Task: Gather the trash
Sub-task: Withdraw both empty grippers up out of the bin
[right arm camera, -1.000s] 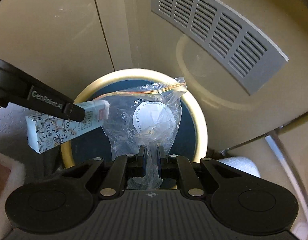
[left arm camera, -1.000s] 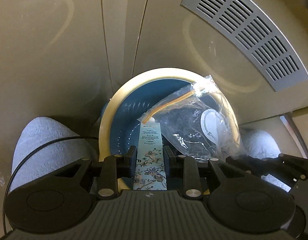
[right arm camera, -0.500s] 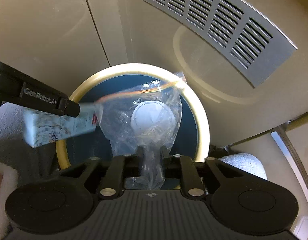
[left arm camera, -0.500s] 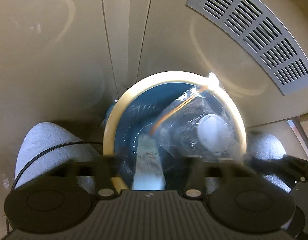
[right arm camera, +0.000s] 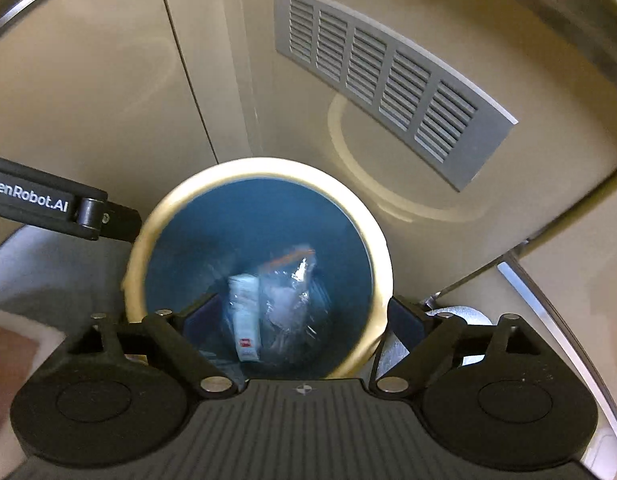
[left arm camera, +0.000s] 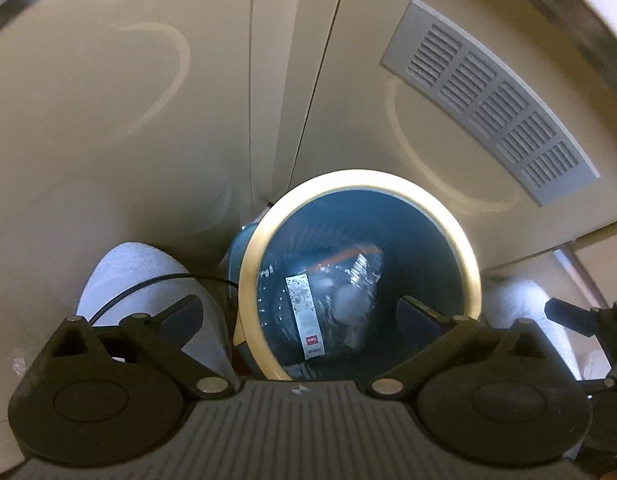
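From my left wrist, my left gripper (left arm camera: 300, 314) had just spread its fingers wide and empty above the round blue bin with a cream rim (left arm camera: 252, 264), where the slim floral-printed box (left arm camera: 304, 314) lay on the bottom. From my right wrist, my right gripper (right arm camera: 304, 316) had just been opening too and held nothing, the crumpled clear plastic bag (right arm camera: 286, 296) lying beside that box inside the bin.

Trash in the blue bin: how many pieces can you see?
2: a narrow floral-print cardboard box at the bottom, and a clear zip-top plastic bag beside it. More underneath may be hidden.
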`<action>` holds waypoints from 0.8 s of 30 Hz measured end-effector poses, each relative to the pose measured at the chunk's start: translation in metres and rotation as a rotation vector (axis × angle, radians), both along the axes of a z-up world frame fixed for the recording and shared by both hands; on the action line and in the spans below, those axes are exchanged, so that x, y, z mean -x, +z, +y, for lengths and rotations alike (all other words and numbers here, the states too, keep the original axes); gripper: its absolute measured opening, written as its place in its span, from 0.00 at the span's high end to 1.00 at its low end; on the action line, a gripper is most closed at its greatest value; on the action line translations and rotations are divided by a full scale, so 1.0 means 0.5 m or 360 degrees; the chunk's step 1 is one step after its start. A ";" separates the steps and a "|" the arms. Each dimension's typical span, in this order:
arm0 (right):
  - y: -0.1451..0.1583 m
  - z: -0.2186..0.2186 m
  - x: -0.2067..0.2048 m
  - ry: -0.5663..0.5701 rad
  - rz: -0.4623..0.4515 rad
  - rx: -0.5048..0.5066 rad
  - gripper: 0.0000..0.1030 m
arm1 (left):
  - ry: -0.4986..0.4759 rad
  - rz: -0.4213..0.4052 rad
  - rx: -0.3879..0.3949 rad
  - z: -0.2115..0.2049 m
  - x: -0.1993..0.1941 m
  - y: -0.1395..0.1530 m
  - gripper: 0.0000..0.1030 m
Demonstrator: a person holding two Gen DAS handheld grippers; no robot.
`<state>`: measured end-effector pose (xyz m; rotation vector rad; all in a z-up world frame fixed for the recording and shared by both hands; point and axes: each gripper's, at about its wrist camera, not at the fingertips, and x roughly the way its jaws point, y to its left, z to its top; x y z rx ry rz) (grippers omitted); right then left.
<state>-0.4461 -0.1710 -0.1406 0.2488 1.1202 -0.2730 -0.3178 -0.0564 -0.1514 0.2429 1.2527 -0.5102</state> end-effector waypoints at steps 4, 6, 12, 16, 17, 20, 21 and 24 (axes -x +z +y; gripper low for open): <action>0.042 0.013 0.024 -0.0008 -0.0081 0.0000 0.06 | 0.0007 -0.0072 0.0011 0.014 0.014 0.035 0.00; 0.056 0.020 0.033 -0.0001 -0.0095 0.0019 0.06 | 0.0009 -0.0105 0.0011 0.013 0.023 0.044 0.00; 0.073 0.047 0.037 0.0072 -0.0121 0.0065 0.03 | -0.0043 -0.0183 0.0032 0.011 0.053 0.078 0.00; 0.091 0.047 0.059 0.0079 -0.0181 0.0098 0.00 | -0.0091 -0.0191 0.0043 0.011 0.062 0.085 0.00; 0.098 0.044 0.064 0.0079 -0.0205 0.0095 0.00 | -0.0098 -0.0197 0.0049 0.012 0.064 0.091 0.00; 0.116 0.037 0.078 0.0071 -0.0281 0.0061 0.00 | -0.0084 -0.0235 0.0072 0.023 0.066 0.108 0.00; 0.119 0.033 0.081 0.0060 -0.0294 0.0062 0.00 | -0.0078 -0.0243 0.0079 0.025 0.068 0.111 0.00; 0.121 0.034 0.080 0.0031 -0.0296 0.0061 0.00 | -0.0077 -0.0241 0.0088 0.031 0.068 0.119 0.00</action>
